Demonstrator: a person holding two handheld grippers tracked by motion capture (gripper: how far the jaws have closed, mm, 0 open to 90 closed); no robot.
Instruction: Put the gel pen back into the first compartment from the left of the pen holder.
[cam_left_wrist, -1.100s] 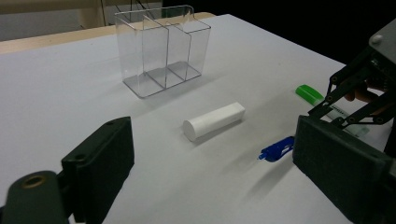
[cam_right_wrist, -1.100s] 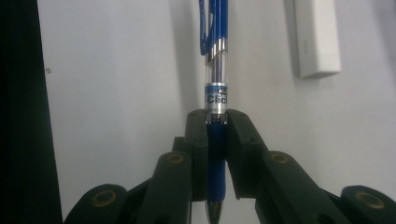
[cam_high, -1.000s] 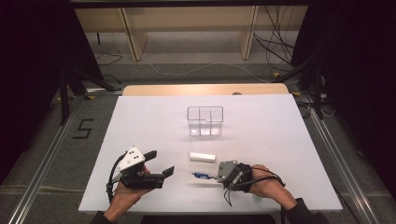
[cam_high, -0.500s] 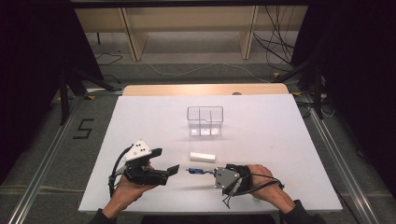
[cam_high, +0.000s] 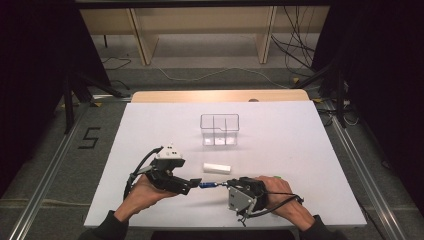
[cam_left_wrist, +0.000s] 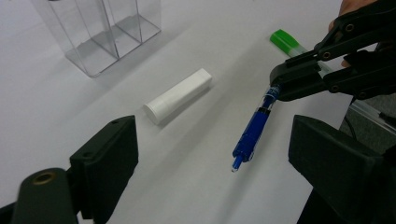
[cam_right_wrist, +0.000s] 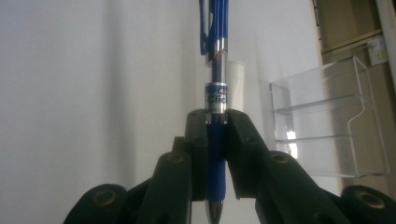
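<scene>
The right tool (cam_high: 226, 185) is clamped on a blue pen (cam_left_wrist: 252, 133), its two black jaws pressed against the pen's grip section, as the right gripper view shows (cam_right_wrist: 215, 135). The pen is held clear of the white surface (cam_high: 300, 135) at the near edge, pointing left toward the left tool (cam_high: 192, 184). The left tool's jaws stand wide apart, one on each side of the pen's free end in the left gripper view, touching nothing. A white cylinder (cam_high: 216, 167) lies flat on the surface just beyond the two tools. Farther off stands a clear divided box (cam_high: 220, 129). A green-capped item (cam_left_wrist: 286, 41) lies beside the right hand (cam_high: 287, 200).
</scene>
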